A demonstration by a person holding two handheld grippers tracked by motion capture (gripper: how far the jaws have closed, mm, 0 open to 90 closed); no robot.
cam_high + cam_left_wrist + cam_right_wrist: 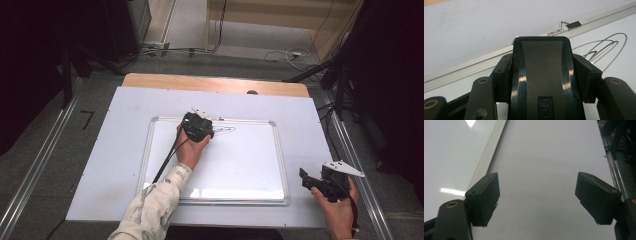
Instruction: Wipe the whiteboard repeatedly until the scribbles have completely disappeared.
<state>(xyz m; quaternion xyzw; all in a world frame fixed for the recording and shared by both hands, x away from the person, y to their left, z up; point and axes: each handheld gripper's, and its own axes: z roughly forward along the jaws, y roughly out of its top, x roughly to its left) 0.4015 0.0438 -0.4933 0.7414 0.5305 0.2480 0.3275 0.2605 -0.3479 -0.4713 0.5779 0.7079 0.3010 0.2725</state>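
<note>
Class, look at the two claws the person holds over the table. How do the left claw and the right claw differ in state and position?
1. The left claw is shut on a black whiteboard eraser; the right claw is open with nothing between its jaws.
2. The left claw is over the whiteboard, near the scribble; the right claw is beside the board, over the white sheet.
Both have black jaws.

The left gripper clamps a black eraser between its jaws. Just beyond the eraser's tip runs the whiteboard's frame; thin looping pen lines lie to its right.
</note>
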